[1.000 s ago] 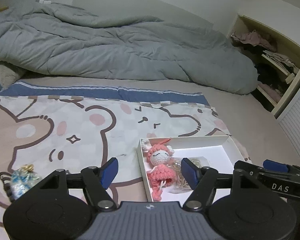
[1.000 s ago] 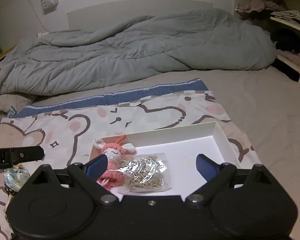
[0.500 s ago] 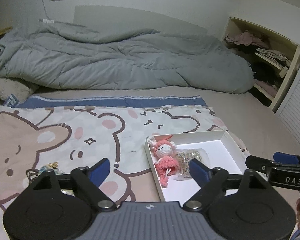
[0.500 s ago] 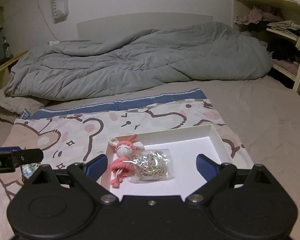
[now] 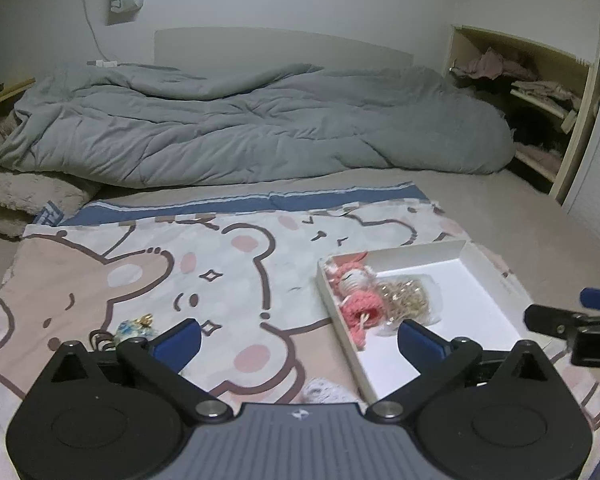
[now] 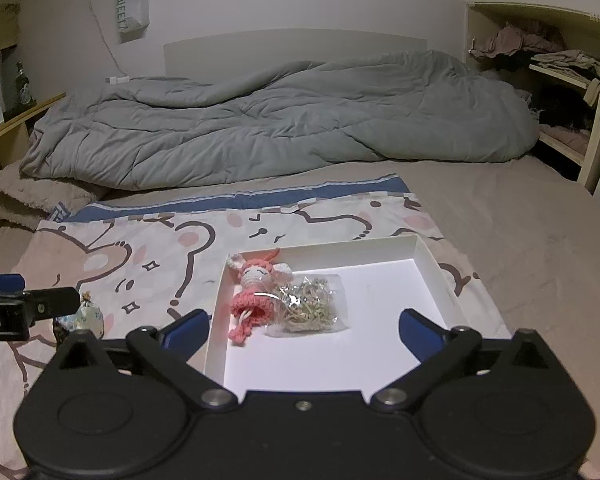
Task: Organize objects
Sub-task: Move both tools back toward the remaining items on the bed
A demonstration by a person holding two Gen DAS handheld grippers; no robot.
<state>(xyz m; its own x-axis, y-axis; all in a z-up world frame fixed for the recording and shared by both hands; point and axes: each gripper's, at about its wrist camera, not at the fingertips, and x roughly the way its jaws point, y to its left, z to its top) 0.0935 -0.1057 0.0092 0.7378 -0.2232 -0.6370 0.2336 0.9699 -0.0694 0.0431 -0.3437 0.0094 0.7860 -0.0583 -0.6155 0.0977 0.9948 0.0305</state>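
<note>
The small blue-and-white drawstring pouch [image 5: 134,330], loose on the bear-print blanket [image 5: 220,280] outside the white box [image 5: 496,280], lies at ten o'clock, touching the near-side finger of the left tool [image 5: 298,340], whose empty jaws are opening wide; the right tool [image 6: 304,332], likewise opening and empty, hangs over the box.

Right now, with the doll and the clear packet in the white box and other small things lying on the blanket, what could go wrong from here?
1. The small blue pouch lies close behind the left gripper, partly hidden, so a reach could miss it.
2. The clear packet overlaps the pink crochet doll; nudging either may drag the other.
3. The white box sits on soft bedding and may tip or slide if its wall is bumped.
</note>
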